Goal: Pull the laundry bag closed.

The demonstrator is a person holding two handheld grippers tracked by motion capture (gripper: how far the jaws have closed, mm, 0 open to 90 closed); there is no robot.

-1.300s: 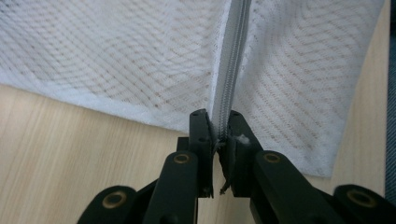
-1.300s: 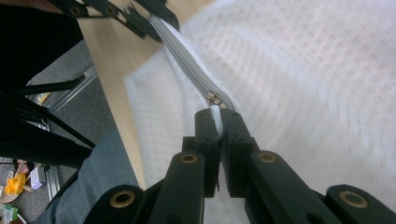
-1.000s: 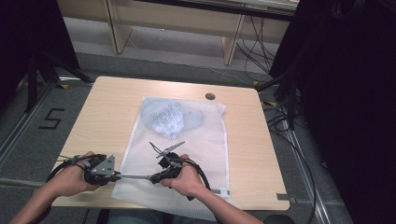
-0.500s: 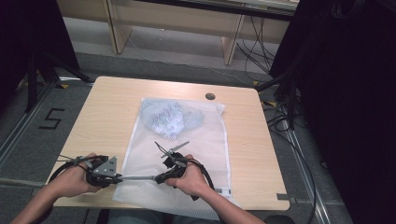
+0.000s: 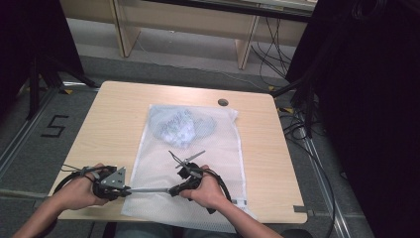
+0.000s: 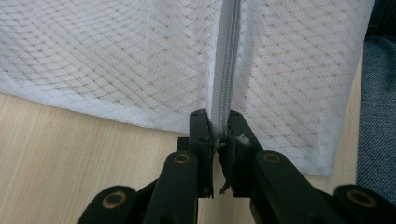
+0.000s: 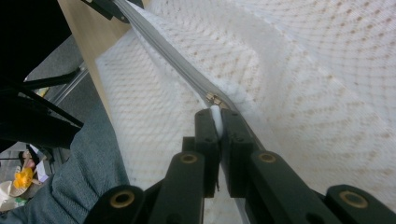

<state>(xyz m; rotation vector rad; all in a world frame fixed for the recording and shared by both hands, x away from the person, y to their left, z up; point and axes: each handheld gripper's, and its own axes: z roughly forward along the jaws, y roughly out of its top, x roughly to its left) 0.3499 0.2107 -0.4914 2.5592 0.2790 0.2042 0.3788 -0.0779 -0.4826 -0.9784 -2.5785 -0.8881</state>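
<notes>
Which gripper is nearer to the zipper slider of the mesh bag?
Right. The right gripper pinches right at the zipper slider. The left gripper clamps the zipper's end, far along the mesh bag edge.

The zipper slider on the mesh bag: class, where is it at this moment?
In the right gripper view, the zipper slider sits just beyond the right gripper on the grey zipper, near the mesh bag's near edge.

A lab or recording room is indicated. A bare light-wood table [image 5: 124, 114] is set on grey floor marked with a taped number 5 [image 5: 53, 126]. Loose cables [image 5: 302, 134] are trailed beside it; dark curtains [image 5: 366, 99] and plain wooden shelving [image 5: 183, 20] are seen behind.
</notes>
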